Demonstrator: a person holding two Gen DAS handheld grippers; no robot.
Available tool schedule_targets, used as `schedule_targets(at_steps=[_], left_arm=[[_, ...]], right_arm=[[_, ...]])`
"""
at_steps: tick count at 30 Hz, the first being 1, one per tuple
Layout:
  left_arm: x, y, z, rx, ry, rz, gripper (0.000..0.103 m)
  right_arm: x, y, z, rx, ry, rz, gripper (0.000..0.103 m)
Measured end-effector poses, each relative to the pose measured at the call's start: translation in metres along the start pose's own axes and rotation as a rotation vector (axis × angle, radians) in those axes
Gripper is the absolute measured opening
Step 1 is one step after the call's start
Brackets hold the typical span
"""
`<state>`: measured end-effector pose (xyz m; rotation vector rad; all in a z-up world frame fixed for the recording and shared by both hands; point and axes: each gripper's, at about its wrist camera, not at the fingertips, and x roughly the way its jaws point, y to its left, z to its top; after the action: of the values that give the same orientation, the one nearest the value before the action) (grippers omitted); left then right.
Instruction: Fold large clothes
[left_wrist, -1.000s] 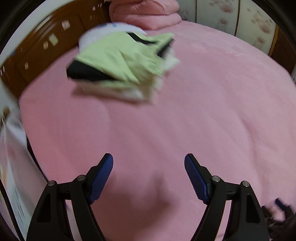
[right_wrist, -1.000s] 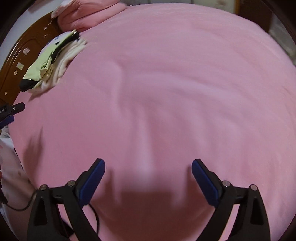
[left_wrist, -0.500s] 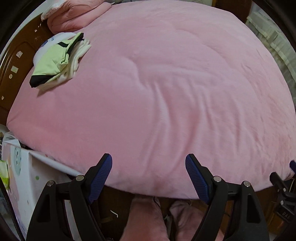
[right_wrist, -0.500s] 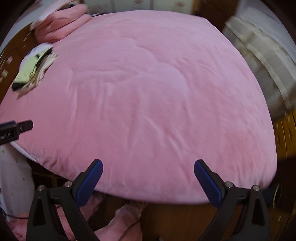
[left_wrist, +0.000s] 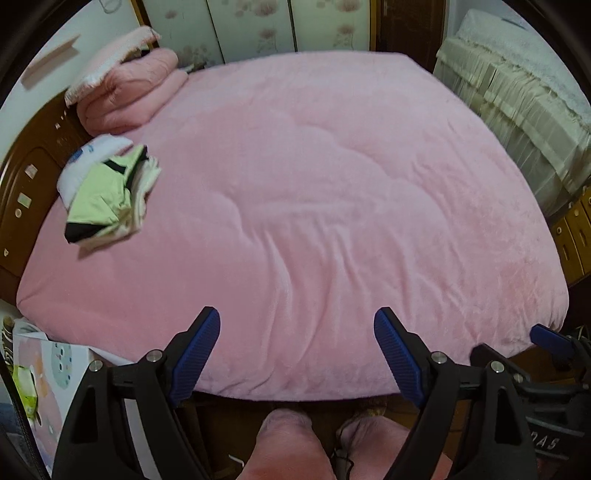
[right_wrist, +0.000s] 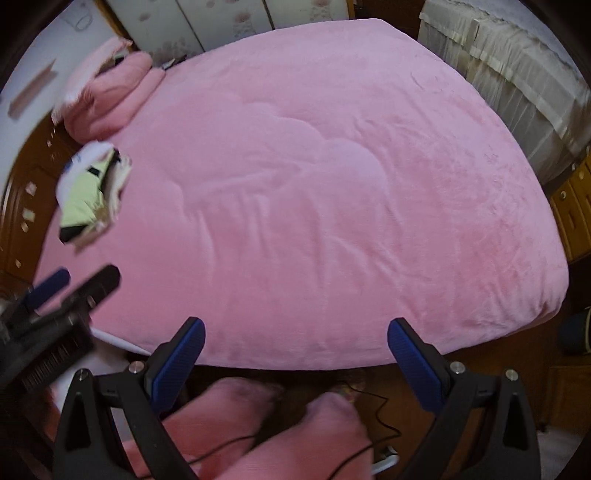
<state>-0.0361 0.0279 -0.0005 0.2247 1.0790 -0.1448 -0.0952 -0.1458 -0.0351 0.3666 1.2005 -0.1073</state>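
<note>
Evenly and softly lit, without glare; strongly bowed with dark vignetted corners; smeared by motion blur at left in the right-wrist view.

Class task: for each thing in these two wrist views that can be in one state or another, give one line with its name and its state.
Left gripper: jaws opening, nothing between them.
Right gripper: open, empty.
Stack of clothes: folded, lying near the headboard.
Pink bed cover: spread flat, lightly creased.
Pink quilt: folded, at the bed's far corner.

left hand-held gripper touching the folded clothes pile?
Apart. In the left wrist view the left hand-held gripper, jaws opening and empty, sits at the bed's near edge; the folded clothes pile lies far off, bare pink blanket between.
</note>
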Motion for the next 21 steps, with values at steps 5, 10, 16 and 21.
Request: schedule_targets(at_steps=[5,10,16,21], left_arm=[[-0.018,0.007,0.009,-0.044,-0.05,0.038,0.089],[-0.022,0.023,0.004,-0.103,-0.043,0.039,0.094],[-0.023,0.017,-0.002,-0.015,-0.001,0.011,0.095],[-0.033,0.021,-0.007,-0.02,-0.05,0.018,0.095]], right_arm=[[-0.021,0.017,-0.001,-0.052,-0.089,-0.037,0.099],[-0.038,0.02,-0.013,-0.058,-0.133,-0.031,0.099],[-0.05,0.007,-0.01,0.0,-0.18,-0.029,0.099],[-0.05,0.011,-0.006,-0.006,-0.193,-0.024,0.099]])
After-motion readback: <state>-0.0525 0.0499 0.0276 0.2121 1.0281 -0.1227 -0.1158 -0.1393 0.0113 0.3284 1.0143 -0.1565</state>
